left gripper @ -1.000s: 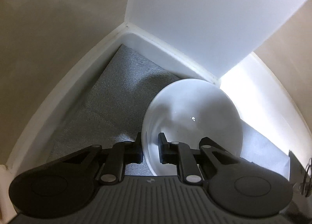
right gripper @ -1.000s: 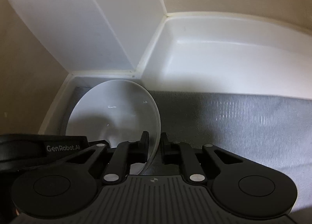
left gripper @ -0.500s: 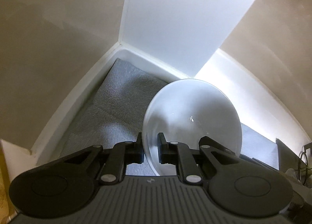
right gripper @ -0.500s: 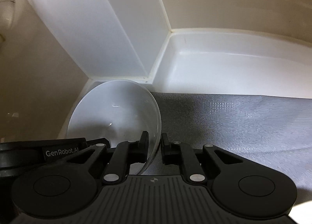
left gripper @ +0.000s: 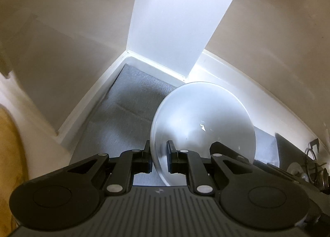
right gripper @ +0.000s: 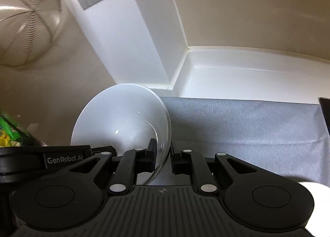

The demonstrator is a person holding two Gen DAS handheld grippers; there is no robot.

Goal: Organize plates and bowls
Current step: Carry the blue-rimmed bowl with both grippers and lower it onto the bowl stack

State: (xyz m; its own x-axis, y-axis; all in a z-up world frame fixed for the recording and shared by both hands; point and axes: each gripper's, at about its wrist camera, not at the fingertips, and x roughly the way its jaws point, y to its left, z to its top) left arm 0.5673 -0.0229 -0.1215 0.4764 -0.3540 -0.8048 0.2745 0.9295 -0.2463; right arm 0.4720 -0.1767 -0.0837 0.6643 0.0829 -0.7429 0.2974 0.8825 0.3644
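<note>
A white bowl [left gripper: 204, 121] is held between both grippers above a grey mat [left gripper: 125, 113]. My left gripper [left gripper: 158, 159] is shut on the bowl's left rim, one finger inside and one outside. My right gripper [right gripper: 163, 158] is shut on the opposite rim of the same bowl [right gripper: 119, 117]. The bowl is tilted with its hollow facing up and away. The left gripper's black body [right gripper: 41, 158] shows at the left of the right wrist view.
A white tray rim [right gripper: 237, 72] borders the grey mat [right gripper: 247, 125]. A white pillar [left gripper: 177, 22] stands in the corner. A wire mesh cover [right gripper: 26, 20] hangs at upper left. A dark object [left gripper: 292, 154] and metal items [left gripper: 315, 166] lie at right.
Both grippers have pulled back and up with the bowl, away from the corner. More of the mat, pillar and surroundings show now.
</note>
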